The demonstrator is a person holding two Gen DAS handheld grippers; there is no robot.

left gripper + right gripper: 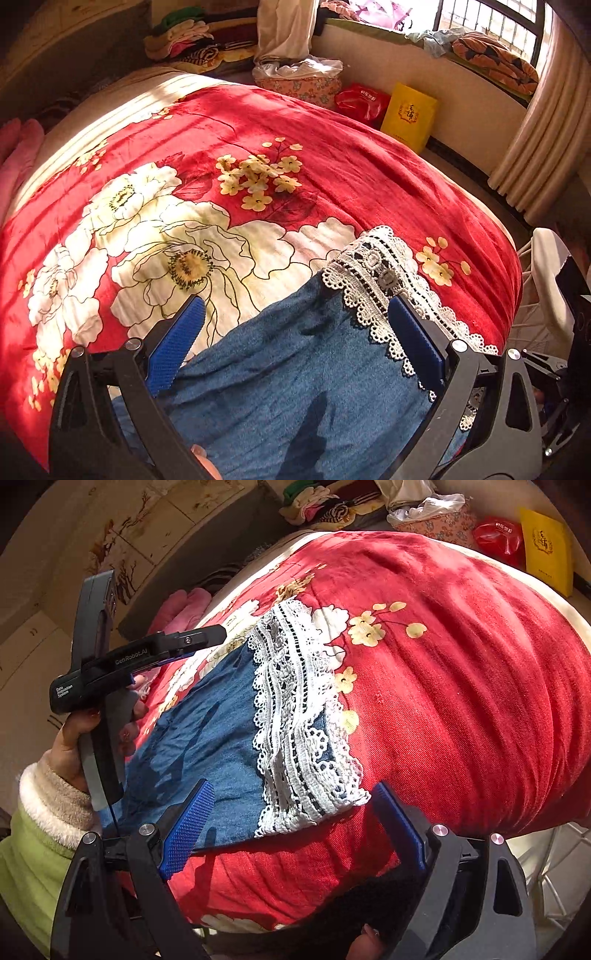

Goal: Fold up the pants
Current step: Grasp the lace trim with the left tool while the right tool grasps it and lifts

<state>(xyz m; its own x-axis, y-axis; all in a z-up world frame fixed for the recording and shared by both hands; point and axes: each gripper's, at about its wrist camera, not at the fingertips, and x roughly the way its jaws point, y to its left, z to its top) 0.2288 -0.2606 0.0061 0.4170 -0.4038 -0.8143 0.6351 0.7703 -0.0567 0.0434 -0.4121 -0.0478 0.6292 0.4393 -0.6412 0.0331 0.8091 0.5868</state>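
Observation:
Blue denim pants point(295, 376) with a white lace hem point(384, 288) lie on a red floral blanket point(332, 166). My left gripper point(295, 332) is open, its blue pads on either side of the denim, just above it. In the right wrist view the pants point(221, 723) and lace hem point(295, 716) lie ahead. My right gripper point(291, 819) is open over the near end of the lace hem, empty. The left gripper point(218, 635) shows at the left, held by a hand.
The blanket covers a bed. Beyond it stand a yellow bag point(408, 116), a red bag point(362, 101) and a floral basket of clothes point(299, 83). A white chair point(546, 280) is at the bed's right edge. Folded clothes point(192, 37) are piled at the back.

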